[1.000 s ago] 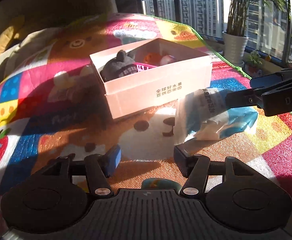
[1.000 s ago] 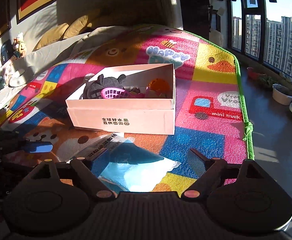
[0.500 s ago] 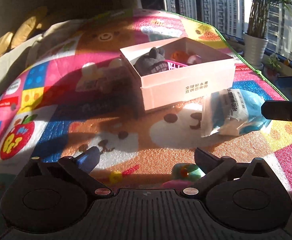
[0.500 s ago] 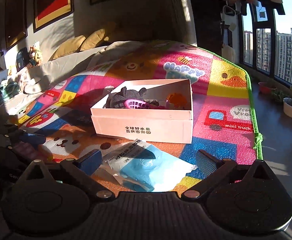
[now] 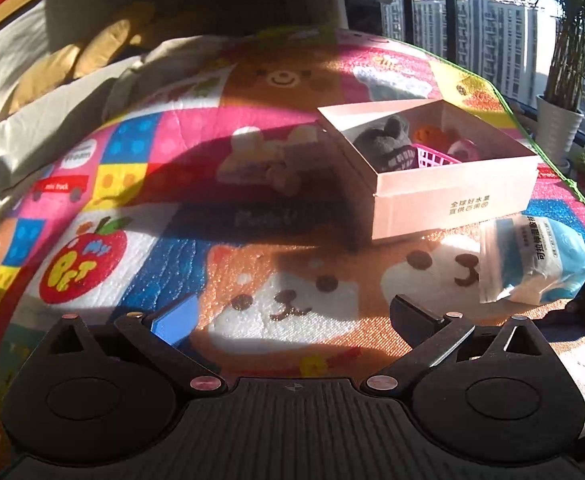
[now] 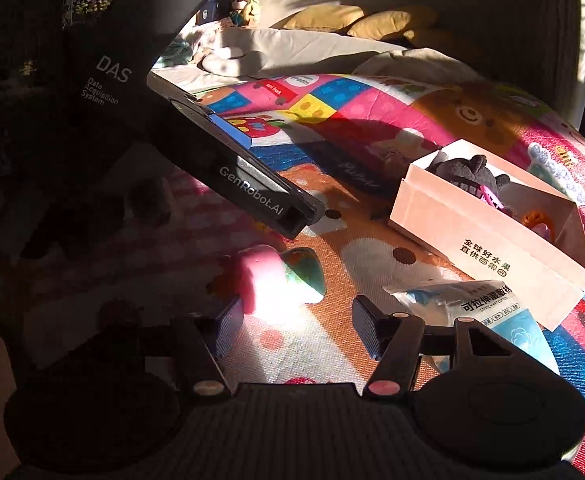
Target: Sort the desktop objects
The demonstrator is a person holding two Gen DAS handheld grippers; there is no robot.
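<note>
An open pink cardboard box (image 5: pixel 452 204) (image 6: pixel 488 240) stands on the play mat, holding a grey plush toy (image 5: pixel 388 144), a pink basket (image 5: pixel 432 158) and an orange item. A blue and white wipes pack (image 5: pixel 540 264) (image 6: pixel 488 304) lies in front of the box. A small pink and green toy (image 6: pixel 284 276) lies on the mat just past the tips of my right gripper (image 6: pixel 297 322), whose jaws are closing without touching it. My left gripper (image 5: pixel 292 316) is wide open over bare mat, with nothing between its fingers. One of its fingers (image 6: pixel 260 196) hangs above the toy.
The colourful play mat (image 5: pixel 140 216) covers the whole surface; its green edge (image 5: pixel 508 100) runs on the window side. Cushions (image 6: pixel 356 20) and bedding lie at the back. A potted plant (image 5: pixel 556 128) stands beyond the mat by the window.
The left jaws spread wide and drew back, leaving the pink and green toy on the mat. The right gripper swung left from the wipes pack to that toy, and its jaws narrowed.
</note>
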